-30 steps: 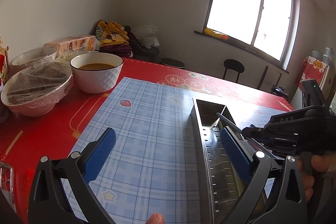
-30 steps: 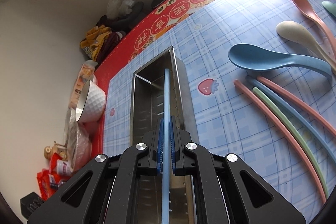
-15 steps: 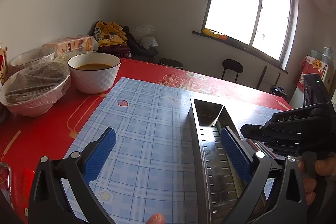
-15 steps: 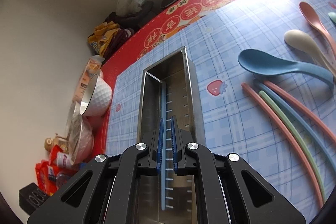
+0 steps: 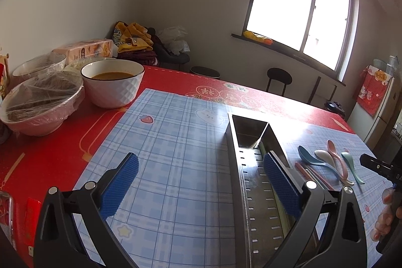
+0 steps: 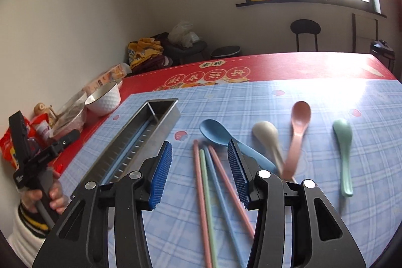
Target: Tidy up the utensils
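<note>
Right claw [image 6: 199, 172] opening over four chopsticks [image 6: 203, 192], beside four spoons [image 6: 295, 132].

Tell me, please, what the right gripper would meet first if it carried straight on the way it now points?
Probably the loose chopsticks on the blue checked mat: the right gripper aims down at them, its jaws opening with nothing between them. The blue spoon lies just beyond, though depth is uncertain.

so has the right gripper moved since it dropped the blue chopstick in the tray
Yes. The right gripper, jaws opening and empty, has swung right off the metal tray and now hangs over the loose chopsticks beside it.
</note>
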A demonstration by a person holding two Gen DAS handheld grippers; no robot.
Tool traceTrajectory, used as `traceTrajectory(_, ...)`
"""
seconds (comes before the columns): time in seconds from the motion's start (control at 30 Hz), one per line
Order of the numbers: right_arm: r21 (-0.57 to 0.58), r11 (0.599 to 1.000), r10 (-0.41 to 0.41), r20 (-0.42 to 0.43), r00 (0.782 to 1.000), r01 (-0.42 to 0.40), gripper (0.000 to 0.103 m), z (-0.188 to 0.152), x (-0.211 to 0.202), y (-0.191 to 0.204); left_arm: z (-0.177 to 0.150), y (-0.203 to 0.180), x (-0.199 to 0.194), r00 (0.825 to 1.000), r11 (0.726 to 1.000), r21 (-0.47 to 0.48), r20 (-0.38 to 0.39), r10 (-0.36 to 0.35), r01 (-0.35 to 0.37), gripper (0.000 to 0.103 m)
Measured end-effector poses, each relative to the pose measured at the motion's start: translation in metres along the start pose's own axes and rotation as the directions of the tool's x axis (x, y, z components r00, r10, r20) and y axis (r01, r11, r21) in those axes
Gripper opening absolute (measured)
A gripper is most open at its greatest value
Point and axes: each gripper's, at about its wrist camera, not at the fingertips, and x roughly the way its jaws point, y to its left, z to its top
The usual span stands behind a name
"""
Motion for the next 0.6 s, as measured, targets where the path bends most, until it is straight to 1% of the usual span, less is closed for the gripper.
traceTrajectory(0.07, 0.01, 1.0, -0.014, -0.006, 1.0, 0.014, 0.045, -0.008, -0.011, -0.019, 0.001, -0.006, -0.005, 1.0, 1.0, 0.004, 0.003, 0.029, -0.029, 0.097)
traceTrajectory(0.17, 0.011, 0.999, -0.038, -0.012, 0.999, 0.038, 0.046, -0.014, -0.024, -0.042, 0.0, -0.025, -0.018, 0.999, 0.999, 0.023, -0.005, 0.034, -0.034, 0.097)
traceTrajectory(0.23, 0.017, 0.999, -0.038, -0.011, 0.999, 0.039, 0.046, -0.014, -0.029, -0.056, -0.002, -0.046, -0.028, 0.997, 0.996, 0.043, -0.006, 0.08, -0.08, 0.097)
traceTrajectory(0.27, 0.02, 0.999, -0.042, -0.008, 0.999, 0.043, 0.048, -0.014, -0.031, -0.062, -0.002, -0.059, -0.032, 0.996, 0.994, 0.066, -0.003, 0.091, -0.091, 0.097)
traceTrajectory(0.37, 0.025, 0.999, -0.039, 0.013, 0.999, 0.038, 0.051, -0.009, -0.033, -0.075, -0.003, -0.099, -0.044, 0.997, 0.987, 0.135, 0.0, 0.082, -0.081, 0.097)
traceTrajectory(0.43, 0.027, 0.999, -0.018, 0.029, 0.999, 0.017, 0.056, -0.004, -0.033, -0.082, -0.006, -0.125, -0.044, 0.996, 0.981, 0.18, -0.021, 0.083, -0.077, 0.097)
traceTrajectory(0.47, 0.03, 1.0, 0.006, 0.034, 0.999, -0.007, 0.064, -0.001, -0.032, -0.086, -0.008, -0.138, -0.042, 0.996, 0.977, 0.198, -0.042, 0.083, -0.073, 0.097)
traceTrajectory(0.5, 0.03, 0.999, 0.021, 0.037, 0.999, -0.022, 0.069, 0.003, -0.03, -0.089, -0.01, -0.148, -0.039, 0.996, 0.977, 0.204, -0.061, 0.071, -0.057, 0.097)
traceTrajectory(0.57, 0.005, 1.0, 0.022, 0.04, 0.999, -0.023, 0.07, 0.012, -0.025, -0.088, -0.016, -0.166, -0.032, 0.994, 0.98, 0.197, -0.102, 0.04, -0.019, 0.097)
traceTrajectory(0.6, -0.014, 1.0, 0.026, 0.044, 0.999, -0.025, 0.071, 0.016, -0.023, -0.088, -0.02, -0.175, -0.027, 0.992, 0.981, 0.194, -0.121, 0.037, -0.013, 0.097)
